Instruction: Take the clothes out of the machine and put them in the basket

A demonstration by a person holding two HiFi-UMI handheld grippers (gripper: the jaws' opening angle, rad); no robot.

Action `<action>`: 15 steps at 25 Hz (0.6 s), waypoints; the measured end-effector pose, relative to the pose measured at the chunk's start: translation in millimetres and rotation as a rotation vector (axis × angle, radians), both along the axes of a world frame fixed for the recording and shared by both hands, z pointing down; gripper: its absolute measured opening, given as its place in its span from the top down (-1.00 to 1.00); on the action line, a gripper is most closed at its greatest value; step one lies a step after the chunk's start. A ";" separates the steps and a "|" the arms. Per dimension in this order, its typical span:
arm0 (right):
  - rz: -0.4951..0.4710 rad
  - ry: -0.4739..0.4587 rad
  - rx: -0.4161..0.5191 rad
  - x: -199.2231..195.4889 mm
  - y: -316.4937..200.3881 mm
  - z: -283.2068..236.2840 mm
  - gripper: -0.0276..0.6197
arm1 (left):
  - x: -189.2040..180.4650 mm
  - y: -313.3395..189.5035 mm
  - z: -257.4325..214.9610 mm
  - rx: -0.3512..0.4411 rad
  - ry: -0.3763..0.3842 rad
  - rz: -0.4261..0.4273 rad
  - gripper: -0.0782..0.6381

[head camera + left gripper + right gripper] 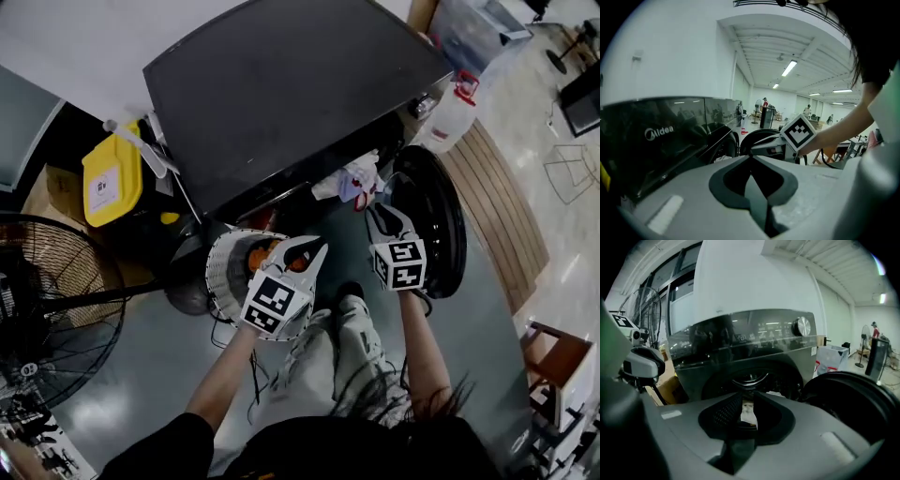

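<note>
**Claws at the washer, most of the laundry not yet out**

Black sleeve (155,450) and the person's pale trousers (328,361) fill the bottom of the head view. Above them, the left claw (319,248) hangs over a white ribbed basket (220,267) on the floor. Something orange shows inside the basket, but I cannot tell whether it is a garment. The right claw (373,211) reaches to the mouth of the dark front-loading washing machine (291,94), whose round door (441,225) stands swung open. A bunch of pale clothes (349,178) spills over the drum lip, touching the right claw's tips.

In the left gripper view, the left claw's jaws are pressed together at the tips with nothing between them. The machine's glossy front (661,136) lies beyond.

In the right gripper view, the jaws are nearly together, and a fold of white cloth fills the slit between them. It looks nipped. The drum opening (750,378) sits just behind.

By my reading, one piece is being taken hold of. The bunch at the drum mouth is yet to go into the basket.
</note>
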State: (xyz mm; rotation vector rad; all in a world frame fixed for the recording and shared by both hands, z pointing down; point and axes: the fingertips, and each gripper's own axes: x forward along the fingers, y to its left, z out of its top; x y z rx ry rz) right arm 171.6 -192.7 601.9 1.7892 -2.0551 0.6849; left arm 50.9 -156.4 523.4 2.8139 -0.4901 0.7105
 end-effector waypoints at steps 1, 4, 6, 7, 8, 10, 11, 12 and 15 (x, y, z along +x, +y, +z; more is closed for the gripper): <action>-0.004 0.005 -0.011 2.3 -6.3 15.0 0.61 | 2.6 -4.4 10.7 -0.003 -0.001 -0.008 0.78; -0.004 0.005 -0.027 11.9 -29.6 57.8 0.56 | 13.6 -18.6 43.0 -0.006 0.003 -0.031 0.78; -0.002 0.000 -0.035 16.6 -44.5 85.3 0.51 | 20.8 -24.5 63.8 -0.017 0.011 -0.038 0.77; -0.003 0.000 -0.039 17.7 -51.2 98.3 0.48 | 23.3 -26.4 74.5 -0.022 0.008 -0.039 0.76; -0.005 0.000 -0.042 18.1 -57.8 110.1 0.44 | 25.1 -28.1 85.2 -0.022 -0.001 -0.036 0.75; -0.003 -0.002 -0.040 18.4 -70.3 130.0 0.41 | 26.5 -30.5 105.5 -0.011 -0.036 -0.022 0.74; -0.001 -0.003 -0.037 19.0 -76.1 139.1 0.40 | 26.6 -31.0 114.6 -0.007 -0.053 -0.015 0.73; 0.002 0.000 -0.037 20.6 -81.5 148.2 0.36 | 26.8 -31.1 122.5 -0.007 -0.066 -0.012 0.73; 0.011 0.038 -0.052 28.9 -95.7 178.0 0.23 | 26.1 -31.8 140.8 -0.023 -0.083 -0.011 0.73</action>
